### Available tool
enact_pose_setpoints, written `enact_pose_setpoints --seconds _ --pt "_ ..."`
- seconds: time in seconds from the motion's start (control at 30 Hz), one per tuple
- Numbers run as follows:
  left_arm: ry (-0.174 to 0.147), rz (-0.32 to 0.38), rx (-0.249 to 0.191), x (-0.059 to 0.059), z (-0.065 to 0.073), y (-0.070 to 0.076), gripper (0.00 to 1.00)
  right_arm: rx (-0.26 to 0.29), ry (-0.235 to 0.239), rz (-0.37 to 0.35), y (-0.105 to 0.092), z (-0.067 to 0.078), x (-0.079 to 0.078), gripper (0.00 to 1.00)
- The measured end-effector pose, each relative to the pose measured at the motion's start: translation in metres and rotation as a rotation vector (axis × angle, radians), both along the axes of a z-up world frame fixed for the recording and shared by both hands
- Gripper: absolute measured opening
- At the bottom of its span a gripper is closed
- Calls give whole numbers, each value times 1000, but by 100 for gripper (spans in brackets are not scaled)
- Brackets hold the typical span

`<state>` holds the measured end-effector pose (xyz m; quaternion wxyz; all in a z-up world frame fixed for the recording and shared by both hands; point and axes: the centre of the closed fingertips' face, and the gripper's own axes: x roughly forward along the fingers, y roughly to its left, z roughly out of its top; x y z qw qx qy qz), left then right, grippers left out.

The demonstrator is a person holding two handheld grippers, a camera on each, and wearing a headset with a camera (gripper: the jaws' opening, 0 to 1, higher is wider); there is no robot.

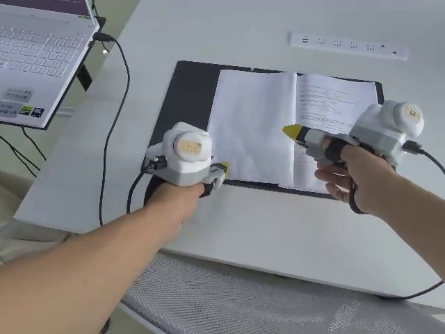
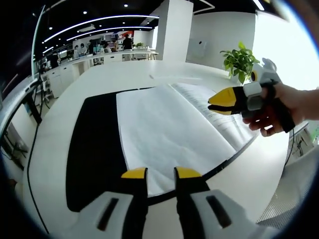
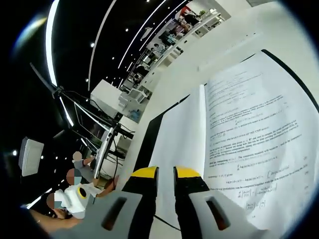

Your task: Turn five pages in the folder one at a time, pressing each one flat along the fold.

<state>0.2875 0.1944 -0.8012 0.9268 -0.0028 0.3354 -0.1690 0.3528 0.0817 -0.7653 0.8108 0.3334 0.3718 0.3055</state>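
The folder (image 1: 182, 94) lies open on the white table, its black inside cover on the left. A blank turned page (image 1: 254, 125) lies left of the fold and a printed page (image 1: 334, 104) lies right of it. My left gripper (image 1: 220, 169) sits at the turned page's front left corner (image 2: 149, 186); its jaws (image 2: 160, 174) are shut to a narrow gap with nothing between them. My right gripper (image 1: 292, 131) hovers at the fold, yellow tips pointing left. It also shows in the left gripper view (image 2: 224, 101). Its jaws (image 3: 166, 173) are shut and empty.
A laptop (image 1: 38, 52) stands at the far left with a black cable (image 1: 115, 118) running down the table. A white power strip (image 1: 348, 46) lies beyond the folder. The table's front edge (image 1: 278, 268) is close below both hands.
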Motion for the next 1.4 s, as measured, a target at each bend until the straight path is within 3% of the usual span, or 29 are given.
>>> enact_pose_setpoints --seconds 0.13,0.23,0.27,0.3,0.6,0.8,0.83,1.1,1.27,1.4 --pt "-12 2 33 1 -7 2 19 8 22 18 1 -7 12 12" --pt "7 -3 63 -3 -17 4 18 -11 14 28 0 -13 24 11" --pt "-29 -3 73 -2 -15 5 17 -11 16 29 -1 -15 27 11" --pt "-38 -10 86 -2 -15 5 17 -7 24 29 -1 -17 31 10" --pt "-57 -3 84 -1 -17 5 17 39 73 -17 0 -28 58 8" --pt "-66 -10 87 -2 -18 5 17 74 120 -60 -1 -37 76 0" --pt "-66 -10 88 -2 -17 5 17 110 127 -70 0 -34 79 0" --pt "-69 -10 88 -2 -17 4 17 121 141 -81 -2 -38 99 0" --pt "-72 -10 87 -3 -17 4 17 90 138 -61 2 -36 110 0" --pt "-74 -9 84 -2 -17 4 17 105 145 -94 1 -36 123 0"
